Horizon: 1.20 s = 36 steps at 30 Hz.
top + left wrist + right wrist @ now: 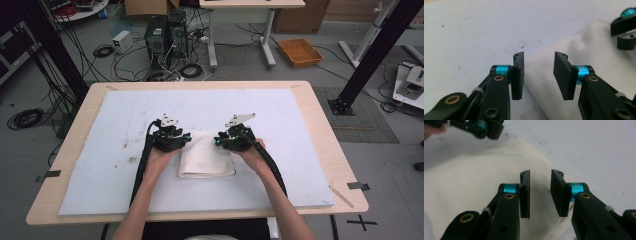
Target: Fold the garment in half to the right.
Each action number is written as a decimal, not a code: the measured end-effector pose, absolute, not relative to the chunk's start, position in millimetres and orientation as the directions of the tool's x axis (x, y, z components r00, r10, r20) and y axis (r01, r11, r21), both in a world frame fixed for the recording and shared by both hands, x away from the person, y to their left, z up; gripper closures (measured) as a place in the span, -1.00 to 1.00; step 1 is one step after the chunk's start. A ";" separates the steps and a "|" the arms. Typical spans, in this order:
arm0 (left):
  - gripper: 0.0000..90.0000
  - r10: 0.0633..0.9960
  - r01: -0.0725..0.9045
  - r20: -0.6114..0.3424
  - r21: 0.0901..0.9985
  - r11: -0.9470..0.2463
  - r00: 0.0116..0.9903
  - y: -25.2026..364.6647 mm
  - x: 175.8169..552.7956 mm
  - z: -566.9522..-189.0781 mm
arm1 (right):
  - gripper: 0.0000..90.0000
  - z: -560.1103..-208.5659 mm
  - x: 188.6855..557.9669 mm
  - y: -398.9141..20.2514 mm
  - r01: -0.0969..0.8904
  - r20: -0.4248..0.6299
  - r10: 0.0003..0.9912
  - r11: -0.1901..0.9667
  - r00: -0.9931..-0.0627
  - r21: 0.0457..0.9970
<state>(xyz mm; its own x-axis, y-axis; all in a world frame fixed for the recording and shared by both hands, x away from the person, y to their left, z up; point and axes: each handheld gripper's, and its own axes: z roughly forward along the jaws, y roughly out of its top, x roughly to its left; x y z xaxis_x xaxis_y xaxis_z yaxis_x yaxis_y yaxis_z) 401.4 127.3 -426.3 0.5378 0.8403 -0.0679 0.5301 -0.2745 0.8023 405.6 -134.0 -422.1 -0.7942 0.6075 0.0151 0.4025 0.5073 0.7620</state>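
Job: looked like folding a cream cloth [206, 156] on the white mat [115, 150] that covered the wooden table [325, 150].

Cloth: it sat mid-mat, just in front of the person, already a thick squarish bundle with a rolled fold along its near edge. So I'd say at least one fold was in.

Left gripper [539, 75]: jaws stood apart with nothing between them, hovering right at the cloth's left edge, one jaw over bare mat and the other over fabric. From the high view it was at the bundle's far-left corner [172, 137].

Right gripper [540, 192]: jaws parted a bit narrower, also nothing pinched, over the cloth near its right edge. High view put it at the far-right corner [235, 137].

Done so far: cloth folded down to a compact shape, both grippers lined up on the far corners.

Left to do: neither had a hold yet, so my guess was the grab of those corners plus another fold toward the person, then maybe a tidy-up.

Snag: the layers looked thick, so pinching only the top one could mess up the stack.
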 end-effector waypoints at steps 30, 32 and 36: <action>0.30 0.601 0.435 -0.099 0.783 -0.445 0.793 133.2 342.0 -440.0 | 0.77 -445.2 352.7 -166.1 0.374 0.078 0.500 0.526 -0.863 0.764; 0.30 0.592 0.420 -0.088 0.787 -0.452 0.801 130.8 339.1 -444.4 | 0.84 -447.4 349.0 -172.1 0.383 0.085 0.513 0.511 -0.854 0.769; 0.27 0.578 0.383 -0.042 0.787 -0.483 0.815 127.5 335.1 -443.5 | 0.91 -448.0 345.6 -178.6 0.387 0.079 0.522 0.514 -0.849 0.765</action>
<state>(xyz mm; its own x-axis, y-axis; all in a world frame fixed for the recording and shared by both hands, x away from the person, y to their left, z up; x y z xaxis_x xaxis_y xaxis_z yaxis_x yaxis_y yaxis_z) 335.1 127.5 -443.5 0.8150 0.5780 -0.0418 0.3832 -0.4834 0.7871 345.6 -178.6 -448.0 -0.8492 0.5222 0.0789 0.3873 0.5142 0.7652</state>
